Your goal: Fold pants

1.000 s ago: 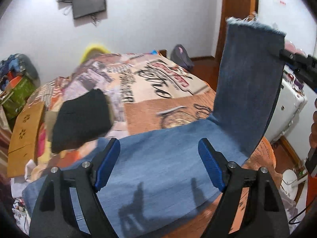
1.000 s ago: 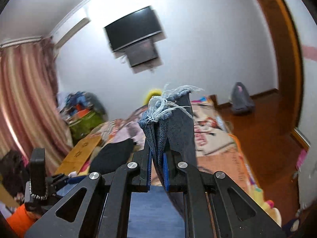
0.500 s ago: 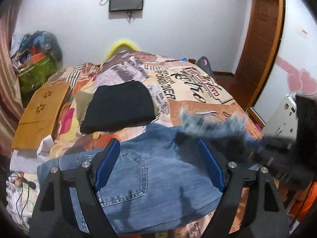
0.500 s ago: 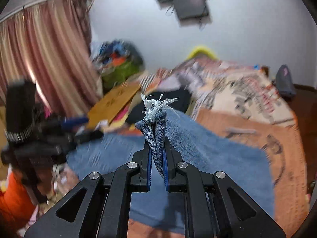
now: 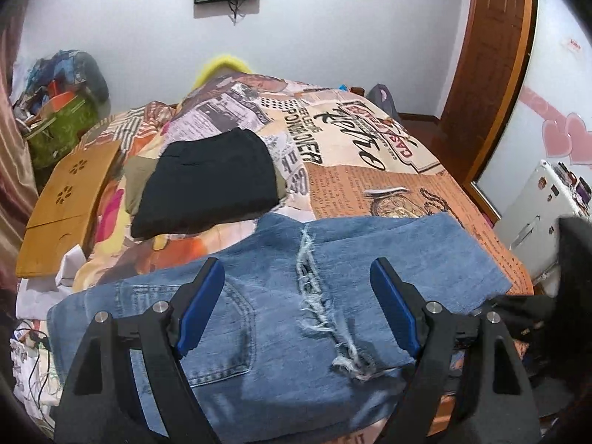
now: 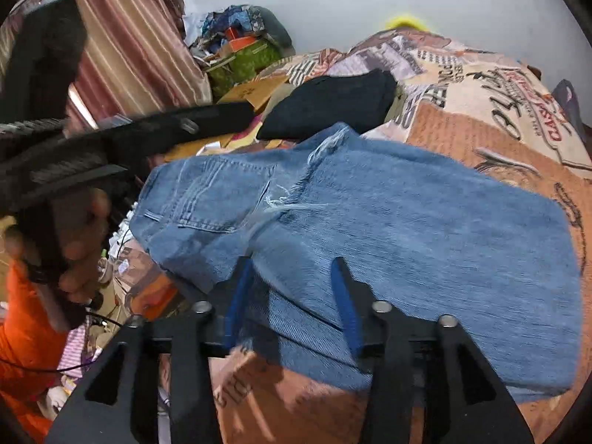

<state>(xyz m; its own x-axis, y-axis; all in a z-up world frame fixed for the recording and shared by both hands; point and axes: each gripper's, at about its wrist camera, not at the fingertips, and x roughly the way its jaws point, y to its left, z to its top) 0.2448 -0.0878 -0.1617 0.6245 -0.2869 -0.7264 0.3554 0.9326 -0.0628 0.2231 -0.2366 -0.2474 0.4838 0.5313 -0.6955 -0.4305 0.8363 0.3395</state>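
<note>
Blue jeans (image 5: 296, 296) lie folded once across the near edge of the bed, the leg part laid over the seat part; the frayed hems (image 5: 314, 296) run across the middle. They also show in the right wrist view (image 6: 388, 229), back pocket (image 6: 222, 199) at left. My left gripper (image 5: 298, 310) is open and empty just above the jeans. My right gripper (image 6: 290, 296) is open and empty over the near folded edge. The right gripper shows at the right edge of the left wrist view (image 5: 518, 314).
A folded black garment (image 5: 211, 185) lies on the printed bedspread (image 5: 370, 140) beyond the jeans. A wooden lap tray (image 5: 66, 199) leans at the bed's left side. A pile of bags (image 5: 55, 111) stands by the curtain. A white fridge (image 5: 536, 214) stands at right.
My right gripper carried the jeans' leg ends over from the right, laid them on the seat part and let go; its jaws are now open. The left gripper stayed open.
</note>
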